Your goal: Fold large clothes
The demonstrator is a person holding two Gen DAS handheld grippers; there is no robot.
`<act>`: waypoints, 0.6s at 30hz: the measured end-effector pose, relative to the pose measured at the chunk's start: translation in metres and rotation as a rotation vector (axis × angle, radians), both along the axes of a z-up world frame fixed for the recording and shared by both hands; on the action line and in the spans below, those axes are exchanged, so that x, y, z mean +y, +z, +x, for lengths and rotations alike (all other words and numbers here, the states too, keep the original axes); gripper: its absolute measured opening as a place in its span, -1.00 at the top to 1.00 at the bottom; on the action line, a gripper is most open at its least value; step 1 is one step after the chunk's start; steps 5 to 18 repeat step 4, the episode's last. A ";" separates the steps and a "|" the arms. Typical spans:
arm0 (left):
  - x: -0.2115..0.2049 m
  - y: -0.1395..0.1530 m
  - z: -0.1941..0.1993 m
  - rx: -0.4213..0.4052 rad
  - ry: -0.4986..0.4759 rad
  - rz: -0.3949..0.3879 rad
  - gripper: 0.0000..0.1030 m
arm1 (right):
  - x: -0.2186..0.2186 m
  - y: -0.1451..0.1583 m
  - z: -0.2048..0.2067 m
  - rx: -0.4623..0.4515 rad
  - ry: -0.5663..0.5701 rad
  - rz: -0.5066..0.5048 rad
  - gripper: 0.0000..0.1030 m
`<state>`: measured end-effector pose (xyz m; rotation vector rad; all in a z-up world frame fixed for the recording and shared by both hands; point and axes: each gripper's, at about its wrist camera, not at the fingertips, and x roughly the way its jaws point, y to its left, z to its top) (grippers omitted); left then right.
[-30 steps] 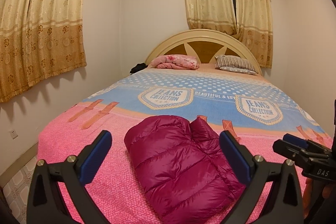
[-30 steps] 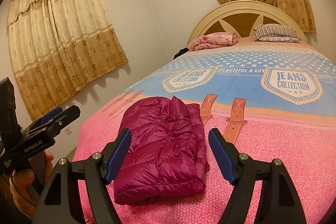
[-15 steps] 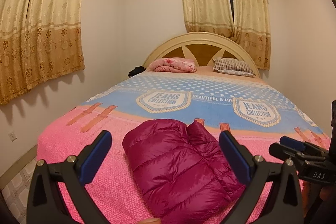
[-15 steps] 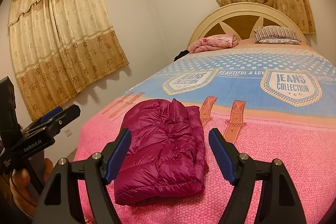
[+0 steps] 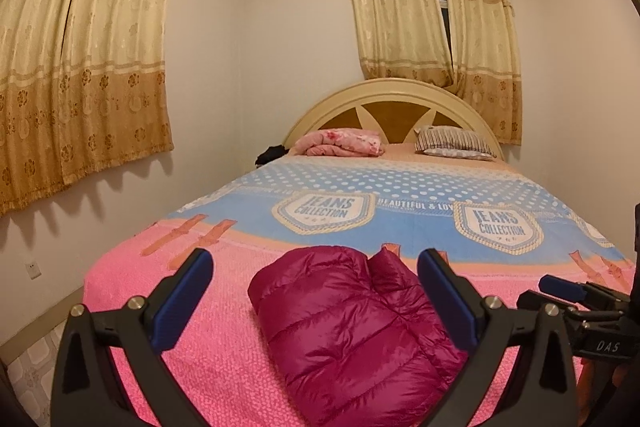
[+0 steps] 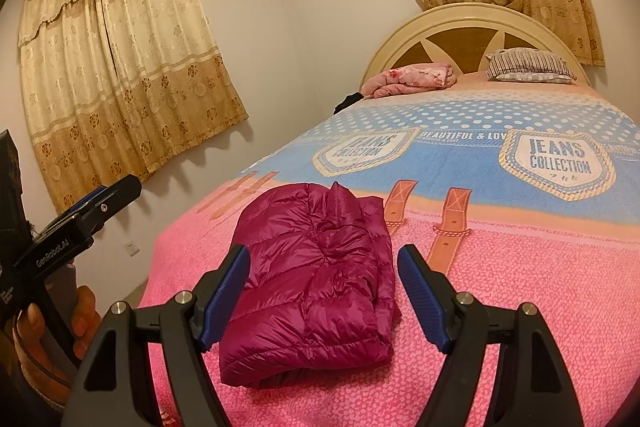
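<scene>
Task status: the magenta down jacket [image 6: 316, 279] lies on the pink near end of the bed [image 6: 520, 287] as a compact, roughly rectangular bundle. No sleeve or hem trails outside the bundle in either view. The quilted panels are stacked in layers, with the layer edges visible along the near side in the right wrist view. Judged from this, folding of this garment is complete or nearly so. What may remain is a final press or a transfer of the bundle; no other unfolded garment is in view. The folded pink blanket [image 5: 340, 143] and striped pillow [image 5: 454, 143] at the headboard [image 5: 392, 95] are well apart from the jacket.

Left tongs [image 5: 316, 291]: jaws stand wide apart and empty. In the left wrist view the jacket shows between the 2 blue pads [image 5: 182, 301], but neither pad touches the fabric. The tongs sit above and short of the bundle, pointed slightly downward toward the head of the bed.

Right tongs [image 6: 324, 291]: jaws wide apart and empty. They are aimed more steeply down at the bundle from its right side, clear of the fabric.

A hand [image 6: 48, 331] grips the handle of the left tongs at the left edge of the right wrist view. Both tools are held off the garment at the foot of the bed, side by side.
</scene>
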<state>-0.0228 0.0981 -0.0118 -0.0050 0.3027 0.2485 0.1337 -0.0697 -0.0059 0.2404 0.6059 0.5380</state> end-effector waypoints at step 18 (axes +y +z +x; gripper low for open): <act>-0.004 0.000 0.000 -0.003 -0.011 0.012 -1.00 | -0.002 -0.002 -0.001 0.003 -0.004 0.002 -0.49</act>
